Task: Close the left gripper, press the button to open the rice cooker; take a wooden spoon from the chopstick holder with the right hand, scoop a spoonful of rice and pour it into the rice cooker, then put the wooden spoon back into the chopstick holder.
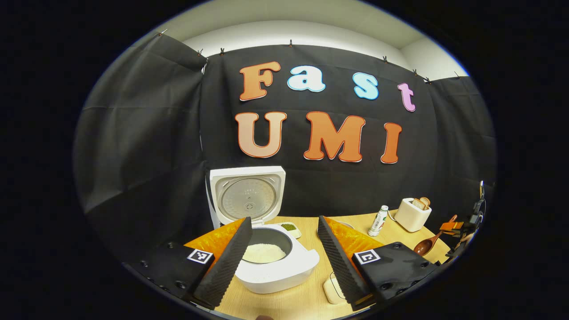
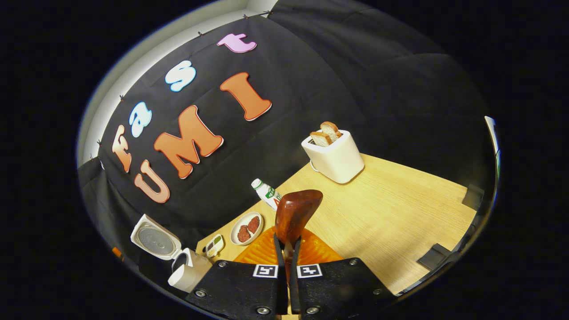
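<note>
The left claw [image 1: 284, 253] stands wide open above the counter [image 2: 400, 213], and its two fingers frame the cooker [image 1: 278, 266] between them without touching it. The cooker sits near the back edge of the counter on the left, its lid [image 1: 247, 195] raised upright, and white rice [image 1: 264, 253] lies in the pot. Behind the cooker, close to the back edge, is a small dish [image 1: 291, 228] with something green in it. The right claw [image 2: 288, 262] is closed on the handle of the wooden spoon [image 2: 295, 211], both fingers pressing it, with the bowl of the spoon pointing forward over the counter; whether the bowl carries rice I cannot tell. In the left gripper view this spoon shows at the right edge of the counter. A toaster [image 2: 334, 155] with two slices of bread stands at the back edge, a small bottle [image 2: 266, 192] lies tilted near it, and a plate [image 2: 247, 228] with dark red pieces is between the bottle and the cooker.
</note>
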